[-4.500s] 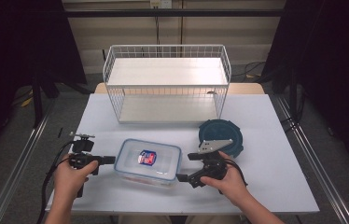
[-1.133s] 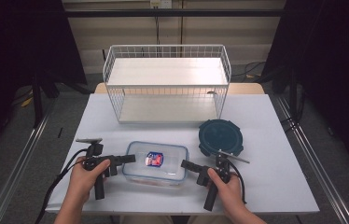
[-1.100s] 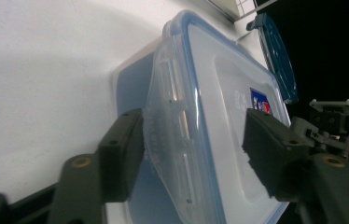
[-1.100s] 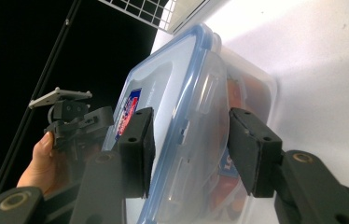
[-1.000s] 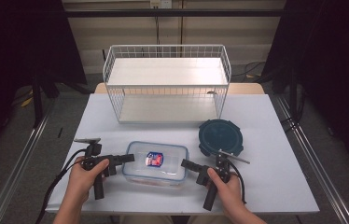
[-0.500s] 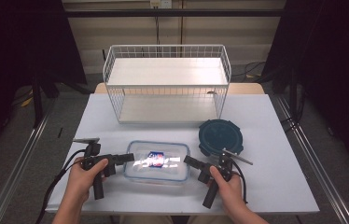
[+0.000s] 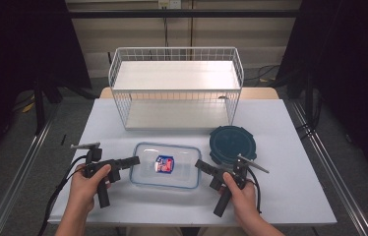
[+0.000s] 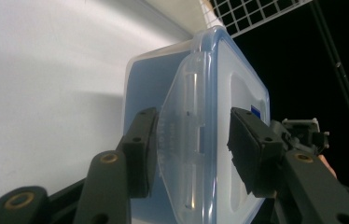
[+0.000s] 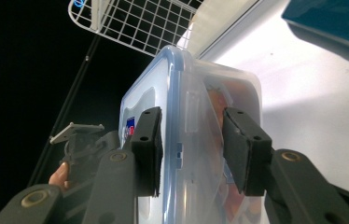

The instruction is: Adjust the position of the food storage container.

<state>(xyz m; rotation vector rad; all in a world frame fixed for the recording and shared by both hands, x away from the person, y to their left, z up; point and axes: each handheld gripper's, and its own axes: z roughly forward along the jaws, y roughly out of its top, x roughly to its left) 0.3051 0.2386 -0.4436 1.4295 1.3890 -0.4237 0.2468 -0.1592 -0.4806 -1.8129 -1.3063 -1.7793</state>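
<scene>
Two black hand-held grippers are closing in on the clear rectangular plastic food container with a blue-rimmed snap-on lid (image 7: 166, 165), which is sitting on the white table (image 7: 290, 147) at the near middle, in front of the white wire two-shelf rack (image 7: 176, 88) and just left of the round dark-teal lidded container (image 7: 232, 144). Compared with a second ago, the container has shifted a little nearer the person, and both hands have drawn in against its short ends. The left gripper (image 8: 193, 144) has just been closing its jaws; in its own view they are straddling the lid's side latch, one pad touching or nearly touching it, the other standing a little off. The right gripper (image 9: 189, 149) has also narrowed, its jaws bracketing the opposite latch with small gaps on both sides, so neither is clamping yet. To my judgement, a two-handed hold on the end latches is being prepared, either to lift the box or to work the clasps. A small blue-and-red label (image 7: 164, 163) is showing through the lid; its writing is too small to read.
</scene>
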